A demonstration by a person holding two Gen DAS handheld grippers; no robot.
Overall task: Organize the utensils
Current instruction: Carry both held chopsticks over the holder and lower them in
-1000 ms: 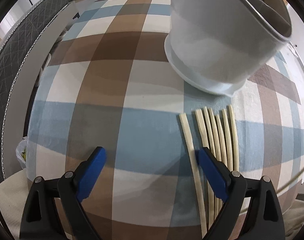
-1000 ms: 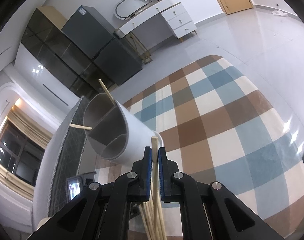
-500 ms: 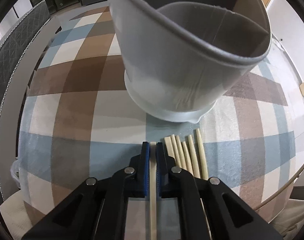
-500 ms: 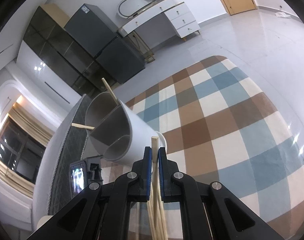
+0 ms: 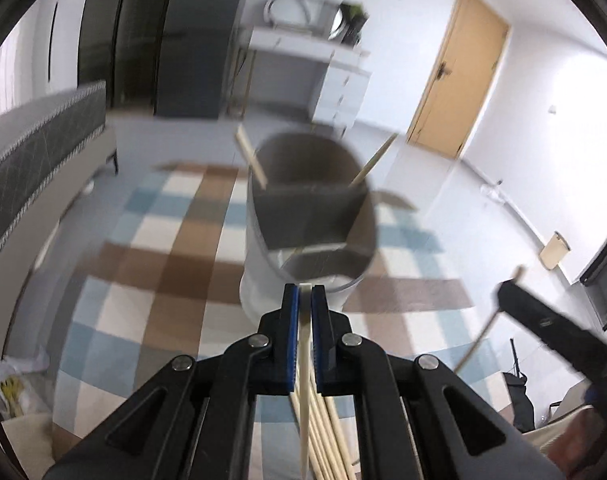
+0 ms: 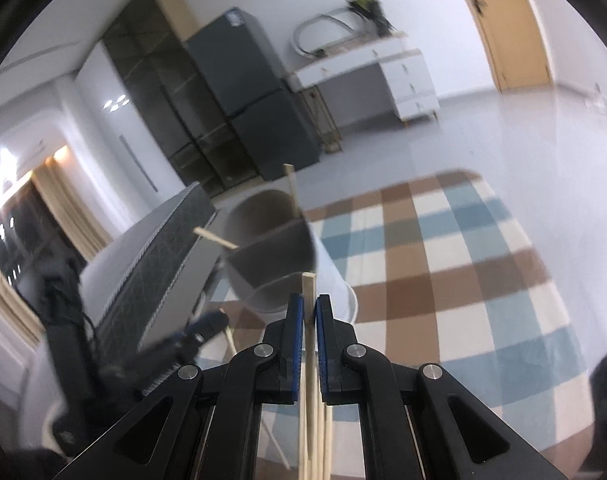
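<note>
No readable text, brands, nos. or signs in either view. Only candidate: small blue-ish sticker/label near top of the dark fridge in right wrist view, too blurred to read. Yellow marks on a white plastic bag at lower left of left wrist view, illegible too.

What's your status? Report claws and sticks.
Left claw shut on pale wooden stick. Right claw likewise. Grey divided holder ahead, unobstructed.
</note>
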